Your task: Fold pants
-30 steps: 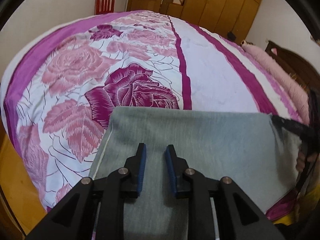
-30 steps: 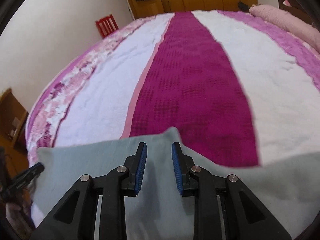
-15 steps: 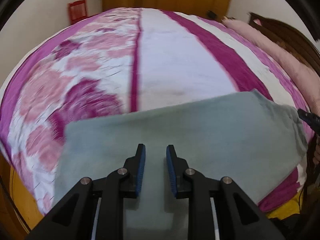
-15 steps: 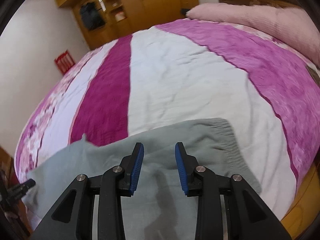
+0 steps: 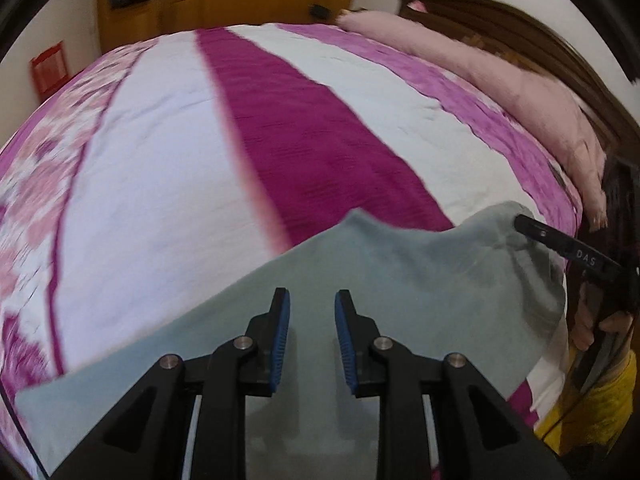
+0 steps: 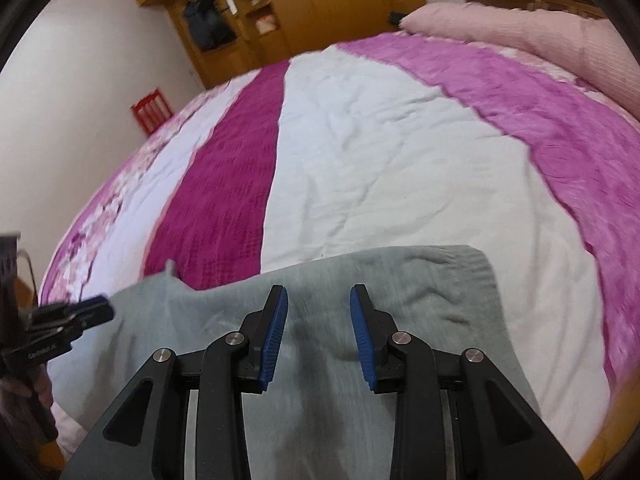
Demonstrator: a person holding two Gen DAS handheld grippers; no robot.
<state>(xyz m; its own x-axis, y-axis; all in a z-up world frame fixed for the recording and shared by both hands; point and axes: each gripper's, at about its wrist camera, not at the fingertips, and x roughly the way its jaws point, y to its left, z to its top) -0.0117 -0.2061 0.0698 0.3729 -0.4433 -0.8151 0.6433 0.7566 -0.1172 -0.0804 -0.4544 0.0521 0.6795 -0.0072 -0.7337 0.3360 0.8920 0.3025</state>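
Grey-green pants (image 5: 420, 272) lie flat across the near edge of the bed. My left gripper (image 5: 311, 294) hovers over the middle of them, its jaws opening slightly with only the fabric beneath. My right gripper (image 6: 319, 290) hangs above the pants (image 6: 420, 280) near the elastic waistband (image 6: 460, 260), jaws opening and gripping nothing. The left wrist view catches the right gripper's finger (image 5: 532, 228) at the waistband end, and the left gripper's tip (image 6: 96, 310) shows at the left of the right wrist view.
A bedspread (image 5: 160, 200) with white, magenta and floral stripes covers the bed. A pink pillow (image 5: 540, 92) lies along the dark headboard (image 5: 520, 32). A wooden wardrobe (image 6: 320, 0) and a red chair (image 6: 152, 110) stand at the far wall. A hand (image 5: 592, 332) and yellow sleeve sit at right.
Both grippers have travelled rightward along the pants, the left from the floral side to the middle, the right to the waistband end. The right jaws stand a little wider.
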